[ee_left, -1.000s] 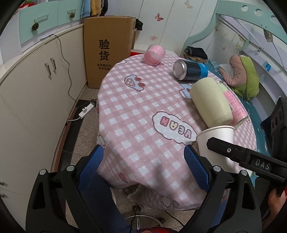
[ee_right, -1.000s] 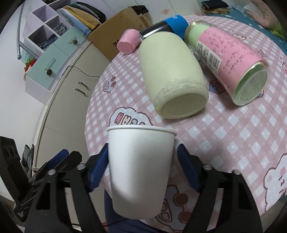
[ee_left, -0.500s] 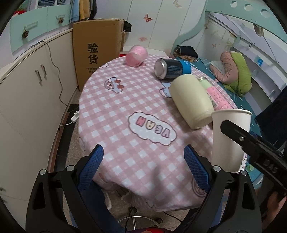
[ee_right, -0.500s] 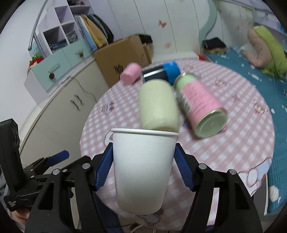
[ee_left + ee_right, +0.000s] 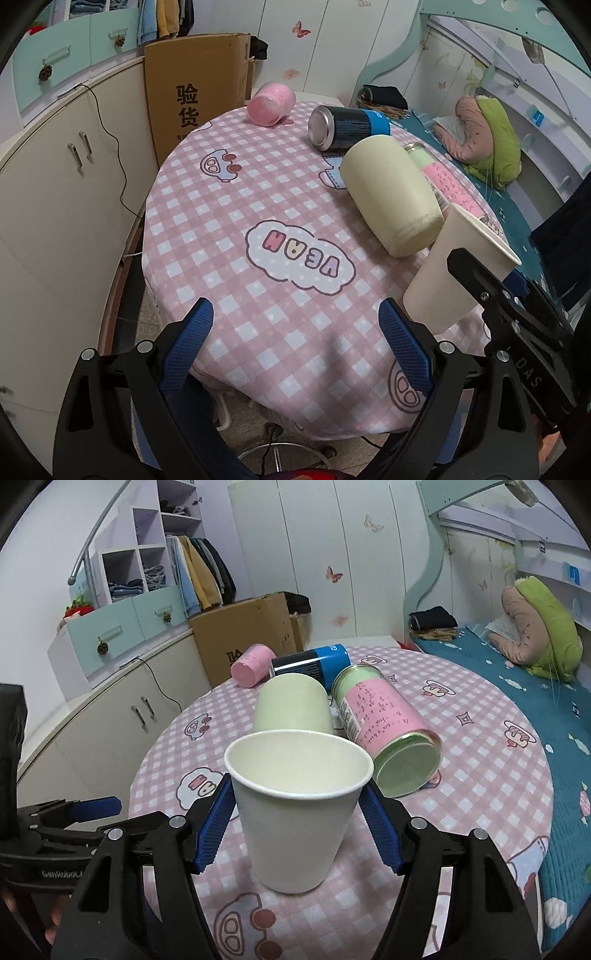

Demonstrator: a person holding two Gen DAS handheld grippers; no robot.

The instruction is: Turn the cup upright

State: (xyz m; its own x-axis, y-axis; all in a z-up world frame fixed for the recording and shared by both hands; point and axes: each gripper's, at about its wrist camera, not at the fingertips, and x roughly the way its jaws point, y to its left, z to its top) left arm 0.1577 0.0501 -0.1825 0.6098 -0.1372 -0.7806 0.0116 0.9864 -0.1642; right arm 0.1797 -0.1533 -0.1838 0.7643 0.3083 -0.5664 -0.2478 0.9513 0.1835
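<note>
A white paper cup (image 5: 295, 812) stands mouth up between the blue pads of my right gripper (image 5: 297, 823), which is shut on it just above the pink checked tablecloth (image 5: 480, 760). In the left wrist view the cup (image 5: 454, 273) shows at the right, tilted, with the right gripper's black finger across it. My left gripper (image 5: 295, 347) is open and empty over the table's near edge.
A cream cup (image 5: 391, 199), a pink-and-green can (image 5: 384, 734), a dark blue can (image 5: 347, 125) and a small pink cup (image 5: 269, 103) lie on their sides across the far half of the round table. A cardboard box (image 5: 195, 99) and cabinets (image 5: 66, 192) stand at the left, a bed (image 5: 517, 672) at the right.
My right gripper has turned the paper cup so its open mouth now faces up, and brought it lower toward the tablecloth. My left gripper stays open and has shifted slightly.
</note>
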